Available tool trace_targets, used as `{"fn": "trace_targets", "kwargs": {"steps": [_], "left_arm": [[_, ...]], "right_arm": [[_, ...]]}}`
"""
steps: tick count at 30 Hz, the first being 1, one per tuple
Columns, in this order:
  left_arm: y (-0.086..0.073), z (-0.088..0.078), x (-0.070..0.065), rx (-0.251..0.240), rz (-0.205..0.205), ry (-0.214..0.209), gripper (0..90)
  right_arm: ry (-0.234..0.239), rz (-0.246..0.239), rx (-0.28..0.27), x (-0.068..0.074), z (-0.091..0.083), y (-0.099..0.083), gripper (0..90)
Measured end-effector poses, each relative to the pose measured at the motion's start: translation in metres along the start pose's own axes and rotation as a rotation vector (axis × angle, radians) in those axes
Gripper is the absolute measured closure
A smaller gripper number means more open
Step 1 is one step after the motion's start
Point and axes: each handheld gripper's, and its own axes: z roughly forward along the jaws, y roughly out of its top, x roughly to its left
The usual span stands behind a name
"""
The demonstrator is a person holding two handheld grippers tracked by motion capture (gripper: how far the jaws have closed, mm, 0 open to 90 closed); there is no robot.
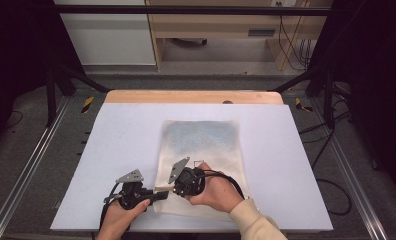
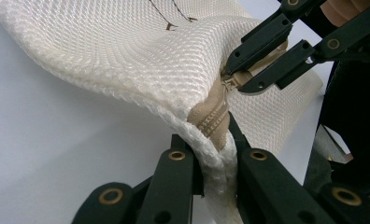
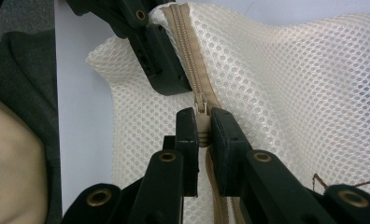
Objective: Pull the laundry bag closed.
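Observation:
A cream mesh bag (image 1: 201,145) lies flat on the white table (image 1: 111,150), its tan zipper (image 3: 188,42) along the near edge. My left gripper (image 1: 160,194) comes in from the left and is shut on the bag's corner (image 2: 216,140), right at the zipper's end (image 2: 211,116). Facing it from the right, my right gripper (image 1: 172,189) is shut on the zipper pull (image 3: 202,122). In the left gripper view the right gripper (image 2: 234,79) pinches the pull just beyond my own jaws. The two grippers are almost tip to tip.
A bluish patch (image 1: 201,137) shows through the far half of the bag. A wooden strip (image 1: 193,96) borders the table's far edge. Black frame legs and cables (image 1: 331,150) stand on the floor at both sides. A cream sleeve (image 1: 253,220) enters bottom right.

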Motion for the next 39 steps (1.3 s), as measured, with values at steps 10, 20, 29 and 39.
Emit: {"fn": "trace_targets", "kwargs": {"steps": [10,20,29,39], "left_arm": [[-0.001,0.002,-0.001,0.010,0.005,0.005,85.2],[-0.002,0.006,-0.004,0.027,0.022,0.008,85.1],[-0.002,0.007,-0.007,0.033,0.028,0.005,85.1],[-0.001,0.008,-0.011,0.033,0.034,0.009,84.9]], "right_arm": [[0.002,0.028,-0.004,-0.004,-0.002,-0.013,82.2],[-0.002,0.036,-0.010,-0.001,-0.006,-0.019,82.2],[-0.013,0.054,-0.028,0.000,-0.011,-0.030,82.2],[-0.038,0.053,-0.069,0.006,-0.013,-0.037,82.2]]}}
